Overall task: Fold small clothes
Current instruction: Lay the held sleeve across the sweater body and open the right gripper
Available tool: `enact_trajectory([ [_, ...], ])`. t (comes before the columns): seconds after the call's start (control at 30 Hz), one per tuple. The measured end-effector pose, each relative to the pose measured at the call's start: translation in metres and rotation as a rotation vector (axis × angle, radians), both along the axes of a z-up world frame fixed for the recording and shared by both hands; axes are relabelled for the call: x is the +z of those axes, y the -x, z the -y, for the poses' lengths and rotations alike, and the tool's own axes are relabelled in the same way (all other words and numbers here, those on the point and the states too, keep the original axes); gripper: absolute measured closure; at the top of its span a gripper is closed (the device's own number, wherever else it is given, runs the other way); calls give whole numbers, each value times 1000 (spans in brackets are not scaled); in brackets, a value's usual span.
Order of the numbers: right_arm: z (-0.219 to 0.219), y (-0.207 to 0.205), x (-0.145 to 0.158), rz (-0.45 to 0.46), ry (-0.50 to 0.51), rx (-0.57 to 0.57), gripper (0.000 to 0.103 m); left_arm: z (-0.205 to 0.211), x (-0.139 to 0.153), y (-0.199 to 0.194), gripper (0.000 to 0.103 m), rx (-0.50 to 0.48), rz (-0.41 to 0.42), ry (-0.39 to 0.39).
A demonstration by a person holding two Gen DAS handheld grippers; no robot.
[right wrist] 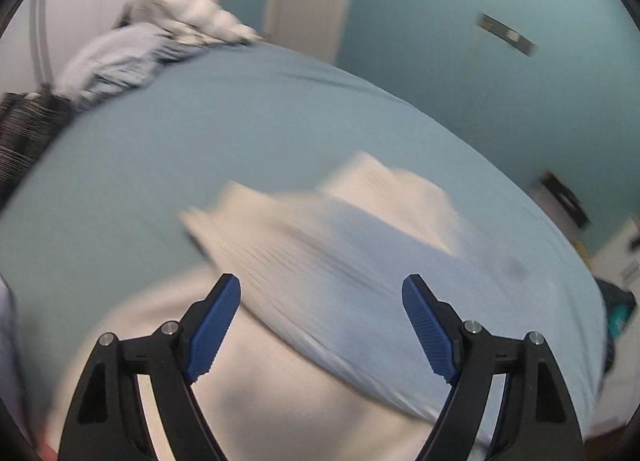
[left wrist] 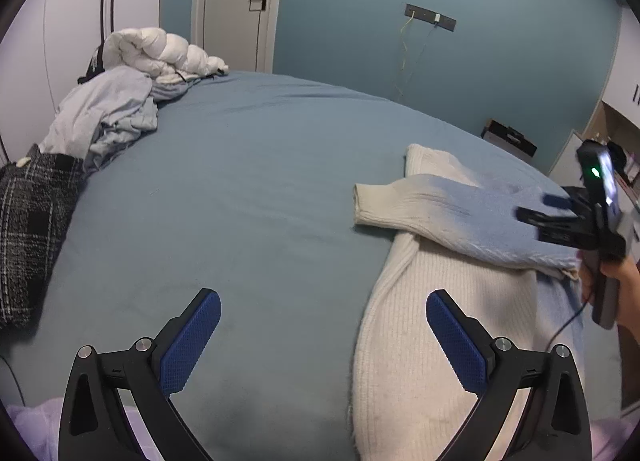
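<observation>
A cream ribbed knit sweater (left wrist: pixel 416 341) lies on the blue bed (left wrist: pixel 240 189), at the right of the left wrist view. One sleeve (left wrist: pixel 424 209) is folded across its body, cuff pointing left. My left gripper (left wrist: pixel 323 325) is open and empty, low over the bed at the sweater's left edge. My right gripper (left wrist: pixel 532 209) shows there at the far right, above the folded sleeve. In the blurred right wrist view the right gripper (right wrist: pixel 321 313) is open and empty above the sweater (right wrist: pixel 256 393) and its sleeve (right wrist: pixel 320 257).
A heap of pale blue clothes (left wrist: pixel 108 117) and a white duvet (left wrist: pixel 160 53) lie at the bed's far left corner. A black-and-white plaid garment (left wrist: pixel 32 221) lies at the left edge. Wardrobe doors and a blue wall stand behind the bed.
</observation>
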State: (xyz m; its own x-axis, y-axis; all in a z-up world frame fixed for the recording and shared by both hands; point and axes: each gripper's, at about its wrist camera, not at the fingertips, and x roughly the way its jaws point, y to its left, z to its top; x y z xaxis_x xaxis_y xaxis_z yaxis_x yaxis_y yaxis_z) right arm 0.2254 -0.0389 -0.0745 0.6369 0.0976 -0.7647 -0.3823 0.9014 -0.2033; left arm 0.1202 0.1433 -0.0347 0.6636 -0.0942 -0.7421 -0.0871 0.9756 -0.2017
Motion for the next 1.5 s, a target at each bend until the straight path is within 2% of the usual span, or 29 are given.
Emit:
enact_trajectory([
  [0.1,74,-6,-5,-3,9,-207,22,1,-2,-1,0,-4,-9,17],
  [0.17,129,-11,-15,-7,60,-361,22,5,-1,2,0,-5,-5,0],
  [0.23,170,-13,-28,-32,75,-455,23,7,-1,1,0,0,-7,-14],
  [0.3,200,-16,-46,-115,45,-496,23,7,-2,0,0,3,-13,-12],
  [0.37,201,-19,-58,-191,12,-441,27,8,-4,-1,0,8,-19,-13],
  [0.43,180,-15,-53,-164,66,-352,27,9,-6,-2,0,5,-27,-20],
  [0.5,150,-8,-53,-125,176,-229,27,12,-8,-3,0,0,-34,-33],
  [0.6,135,-1,-61,-216,185,-89,27,16,-9,-4,0,-10,-34,-59],
  [0.7,144,-10,-68,-215,242,-141,27,18,-11,-5,0,-14,-32,-71],
  [0.77,154,-25,-70,-239,193,-198,27,19,-16,-7,0,-14,-50,-65],
  [0.8,153,-32,-68,-248,146,-208,31,20,-17,-8,0,-18,-58,-62],
  [0.83,153,-33,-67,-254,103,-214,52,20,-18,-7,0,-19,-60,-63],
  [0.87,151,-36,-65,-247,84,-232,79,21,-18,-7,0,-19,-59,-69],
  [0.9,155,-40,-57,-215,47,-257,89,21,-18,-6,0,-21,-56,-76],
  [1.03,175,-36,-28,-53,-107,-431,94,19,-12,-6,0,-15,-39,-97],
  [1.13,194,-35,-29,9,-77,-584,95,16,-11,-6,0,-5,-40,-78],
  [1.23,217,-28,-56,-51,-47,-717,95,15,-11,-7,0,-3,-46,-77],
  [1.3,222,-36,-82,-189,-89,-708,93,15,-9,-6,0,-3,-40,-79],
  [1.33,220,-35,-89,-236,-109,-696,86,15,-8,-6,0,-5,-34,-76],
  [1.37,216,-32,-89,-239,-113,-696,71,14,-7,-6,0,-6,-31,-73],
  [1.4,213,-27,-85,-238,-93,-695,61,14,-7,-6,0,-5,-31,-70],
  [1.43,205,-23,-78,-232,-50,-682,44,14,-7,-6,0,-5,-32,-65],
  [1.47,196,-20,-69,-217,-3,-677,37,14,-7,-6,0,-7,-31,-57],
  [1.5,193,-13,-59,-201,36,-677,37,15,-7,-6,0,-9,-30,-51],
])
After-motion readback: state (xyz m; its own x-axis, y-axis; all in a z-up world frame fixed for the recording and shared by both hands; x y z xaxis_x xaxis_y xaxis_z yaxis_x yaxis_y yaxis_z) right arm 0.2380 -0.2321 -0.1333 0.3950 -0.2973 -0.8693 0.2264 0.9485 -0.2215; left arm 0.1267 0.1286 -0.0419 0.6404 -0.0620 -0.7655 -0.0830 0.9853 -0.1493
